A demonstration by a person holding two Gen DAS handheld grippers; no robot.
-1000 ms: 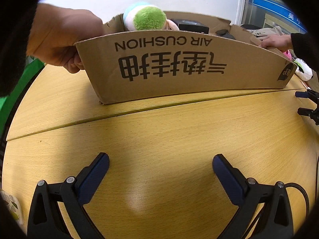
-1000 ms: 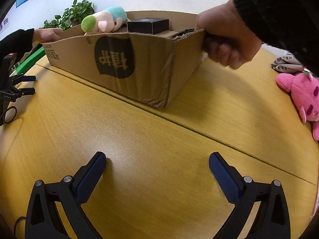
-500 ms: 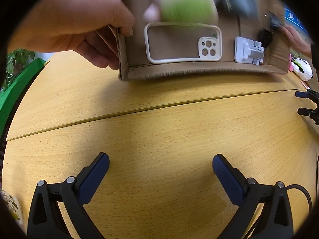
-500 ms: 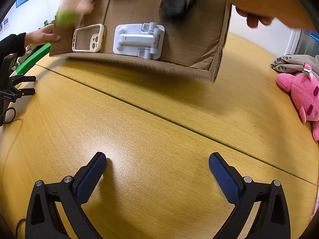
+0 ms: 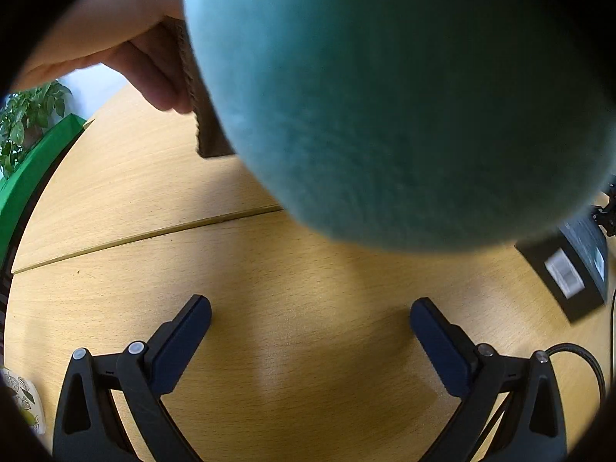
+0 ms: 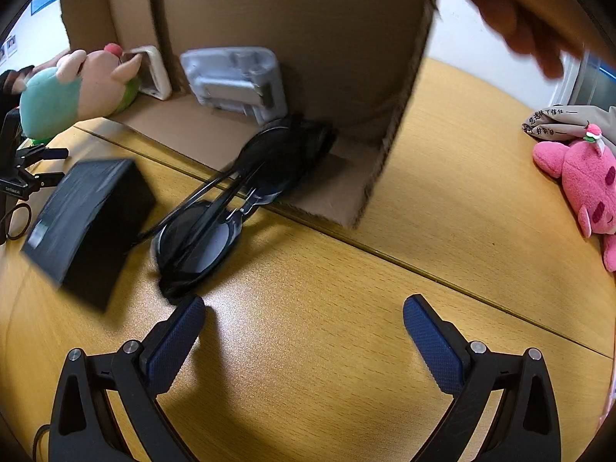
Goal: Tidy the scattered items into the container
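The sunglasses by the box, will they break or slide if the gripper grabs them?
The black sunglasses have thin arms and look folded, so a hard squeeze might bend them. Their smooth, shiny lenses could slip between the pads. They look light and lie flat on the wooden table, so they probably won't roll; a push would likely slide them.

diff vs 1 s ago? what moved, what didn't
The cardboard box, upright on the table a second ago, is now tipped over by the two bare hands, and its contents spill toward the grippers: black box, sunglasses, plush toy, which now fills the left wrist view. Phone case and white stand remain against the cardboard. Unchanged: left gripper and right gripper open, empty; pink plush.
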